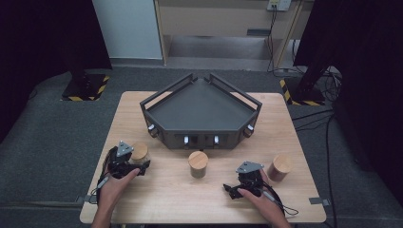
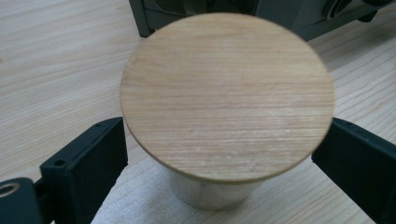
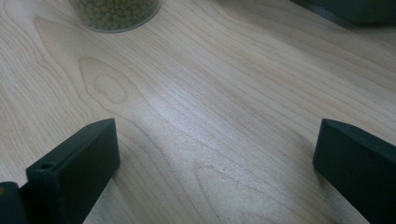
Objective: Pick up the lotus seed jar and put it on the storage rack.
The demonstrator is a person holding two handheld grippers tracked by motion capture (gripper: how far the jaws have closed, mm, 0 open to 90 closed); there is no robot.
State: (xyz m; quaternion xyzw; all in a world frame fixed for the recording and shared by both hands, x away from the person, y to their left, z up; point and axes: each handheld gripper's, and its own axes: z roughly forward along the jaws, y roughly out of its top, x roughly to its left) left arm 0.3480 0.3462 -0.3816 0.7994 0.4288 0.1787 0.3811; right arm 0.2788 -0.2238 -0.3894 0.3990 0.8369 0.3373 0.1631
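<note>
**Left gripper lined up on the first jar, right one parked**

So here's the setup: three wooden-lidded jars sit on the table (image 1: 142, 199) along its near half, in front of a dark five-sided tray (image 1: 199, 111) that takes up the far middle. The left jar (image 1: 139, 153) is close to the table's left edge, the middle jar (image 1: 198, 164) is just in front of the tray's front wall, and the right jar (image 1: 279, 167) is toward the right edge.

The left gripper (image 1: 135, 167) has its jaws spread wide, one on each side of the left jar. In the left gripper view the round lid (image 2: 227, 95) sits between the two black jaws, with the pale jar body (image 2: 210, 193) below it. There looks to be a gap on both sides, so I'd say it's straddling, not squeezing yet. Coming in low makes sense to me: the lid overhangs the body, so you want the pads on the body, not on a lid that could pop off.

The right gripper (image 1: 233, 190) is over bare wood near the front edge, between the middle and right jars, jaws wide with nothing in them. Its own view has the bottom of a clear jar full of little green beads (image 3: 115, 13) at the top-left, well apart from the jaws. My guess is it's just waiting its turn.

My read: the jars are headed for the tray, and none is in it yet.
</note>
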